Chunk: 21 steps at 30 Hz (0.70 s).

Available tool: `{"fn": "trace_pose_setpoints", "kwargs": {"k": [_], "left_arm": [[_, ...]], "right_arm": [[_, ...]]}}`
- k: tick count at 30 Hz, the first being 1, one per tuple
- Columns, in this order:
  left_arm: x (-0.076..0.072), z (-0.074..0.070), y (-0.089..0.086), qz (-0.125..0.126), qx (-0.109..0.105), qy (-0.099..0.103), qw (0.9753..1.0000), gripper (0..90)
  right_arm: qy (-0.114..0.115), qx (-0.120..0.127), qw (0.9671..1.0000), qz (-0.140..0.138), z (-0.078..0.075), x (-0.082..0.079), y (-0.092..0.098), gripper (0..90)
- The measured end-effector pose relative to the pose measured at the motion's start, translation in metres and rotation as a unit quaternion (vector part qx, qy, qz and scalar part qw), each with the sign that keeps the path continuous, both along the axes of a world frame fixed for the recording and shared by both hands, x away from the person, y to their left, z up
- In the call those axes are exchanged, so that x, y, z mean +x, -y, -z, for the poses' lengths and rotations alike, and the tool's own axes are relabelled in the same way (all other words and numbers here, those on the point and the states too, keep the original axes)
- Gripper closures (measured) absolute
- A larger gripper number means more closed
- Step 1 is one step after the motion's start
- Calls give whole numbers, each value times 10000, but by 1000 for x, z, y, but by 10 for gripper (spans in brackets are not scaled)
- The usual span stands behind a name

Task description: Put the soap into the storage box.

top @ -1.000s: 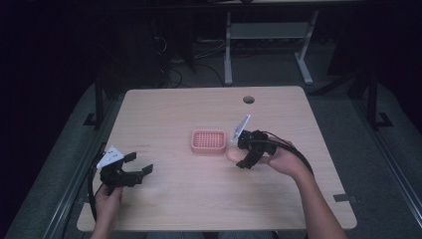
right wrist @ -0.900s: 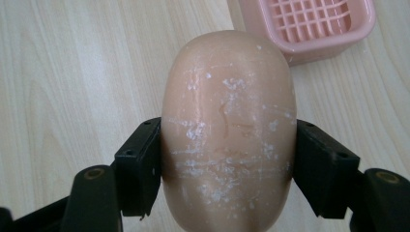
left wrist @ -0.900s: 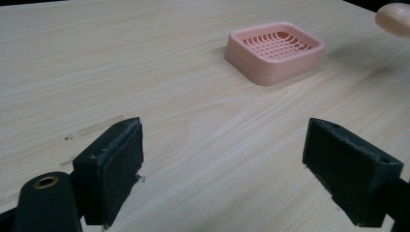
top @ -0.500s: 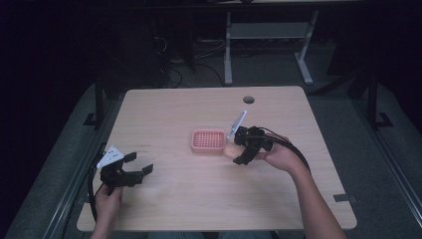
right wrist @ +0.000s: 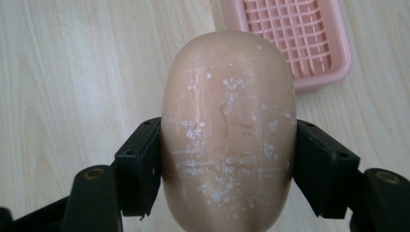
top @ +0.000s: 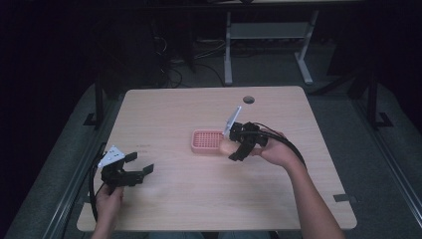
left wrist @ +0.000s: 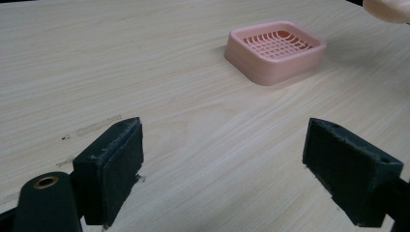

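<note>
Peach soap bar (right wrist: 228,130) clamped in my right gripper (right wrist: 227,169) beside pink soap dish (top: 207,141); slick surface may slip. Left gripper (left wrist: 232,164) wide, empty.

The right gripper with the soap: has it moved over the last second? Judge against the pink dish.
Yes. The right gripper has carried the soap left and slightly farther up the table, closing on the near right corner of the pink dish.

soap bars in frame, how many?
1. The soap bar is clamped between the right gripper fingers, held just off the near-right edge of the pink soap dish.
</note>
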<state>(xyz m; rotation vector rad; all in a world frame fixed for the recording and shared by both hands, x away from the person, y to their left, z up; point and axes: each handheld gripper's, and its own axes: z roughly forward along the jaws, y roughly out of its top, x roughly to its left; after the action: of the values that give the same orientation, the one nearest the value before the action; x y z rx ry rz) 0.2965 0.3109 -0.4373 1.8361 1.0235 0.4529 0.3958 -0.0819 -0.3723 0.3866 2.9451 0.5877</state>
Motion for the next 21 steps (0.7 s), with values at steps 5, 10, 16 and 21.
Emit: {"fn": "trace_pose_setpoints", "kwargs": {"k": [5, 10, 16, 21], "left_arm": [[0, 0, -1, 4, 32, -13, 10000, 143], [0, -1, -1, 1, 35, 16, 10000, 143], [0, -1, 0, 12, 38, 16, 10000, 142], [-1, -1, -1, 18, 59, 26, 10000, 142]], "right_arm": [[-27, 12, 10000, -45, -1, 5, -6, 320], [-29, -19, 10000, -86, -3, 11, -14, 320], [-28, -17, 9999, -109, -4, 18, -21, 320], [-28, -7, 9999, -126, -7, 23, -29, 320]]}}
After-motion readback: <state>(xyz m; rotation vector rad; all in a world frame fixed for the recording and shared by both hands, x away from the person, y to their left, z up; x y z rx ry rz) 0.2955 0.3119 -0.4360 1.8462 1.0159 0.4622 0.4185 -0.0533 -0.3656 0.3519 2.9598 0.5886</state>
